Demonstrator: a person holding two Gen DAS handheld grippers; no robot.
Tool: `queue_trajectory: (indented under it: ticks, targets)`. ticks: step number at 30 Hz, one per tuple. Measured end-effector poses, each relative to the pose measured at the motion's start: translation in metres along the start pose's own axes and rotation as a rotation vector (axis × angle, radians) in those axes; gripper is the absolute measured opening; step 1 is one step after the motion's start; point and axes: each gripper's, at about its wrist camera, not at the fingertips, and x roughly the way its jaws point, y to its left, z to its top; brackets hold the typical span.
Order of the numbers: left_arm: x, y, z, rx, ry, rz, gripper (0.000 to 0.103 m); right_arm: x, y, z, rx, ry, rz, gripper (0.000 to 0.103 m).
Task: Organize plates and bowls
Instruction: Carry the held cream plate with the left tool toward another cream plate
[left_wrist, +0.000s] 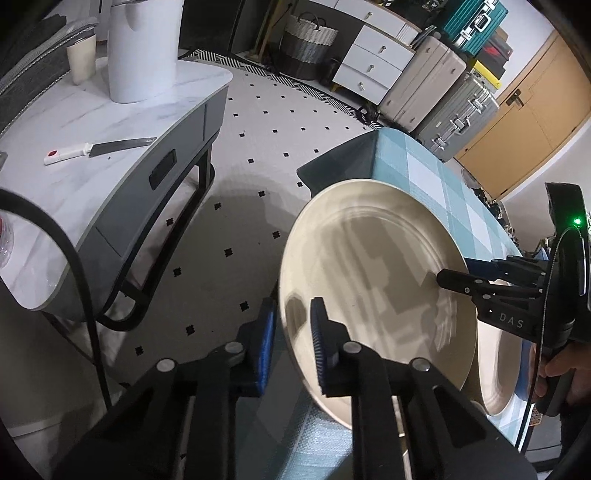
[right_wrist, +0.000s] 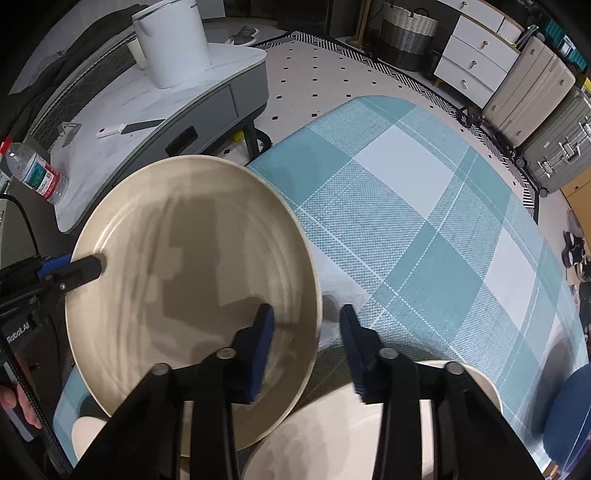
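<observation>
A large cream plate lies at the near edge of the table under a teal checked cloth. My left gripper is shut on the plate's left rim, one finger over the plate and one under it. At the opposite side, my right gripper straddles the rim; cloth shows between its outer finger and the rim, so it is open. The held plate overlaps a second cream plate. A third cream dish peeks out below it.
A marble-topped side table stands to the left with a knife, a white bin, a cup and a water bottle. Suitcases, drawers and a basket line the far wall. A blue stool is at the right.
</observation>
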Motion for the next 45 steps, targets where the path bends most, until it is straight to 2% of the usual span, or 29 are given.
queue_trajectory:
  ticks: [6, 10, 19, 45]
  targets:
    - [0.000, 0.003, -0.001, 0.007, 0.017, -0.010, 0.006, -0.001, -0.001, -0.001, 0.013, 0.003, 0.020, 0.026]
    - [-0.001, 0.004, -0.001, 0.009, 0.027, -0.022, 0.006, -0.002, -0.001, -0.002, 0.023, 0.000, 0.016, 0.020]
    - [-0.003, 0.003, -0.001, 0.021, 0.031, -0.003, 0.005, -0.005, -0.001, -0.003, 0.043, 0.001, 0.019, 0.014]
    - [-0.014, -0.002, 0.012, 0.024, 0.066, -0.006, 0.003, -0.024, -0.010, 0.001, 0.058, -0.024, 0.036, 0.010]
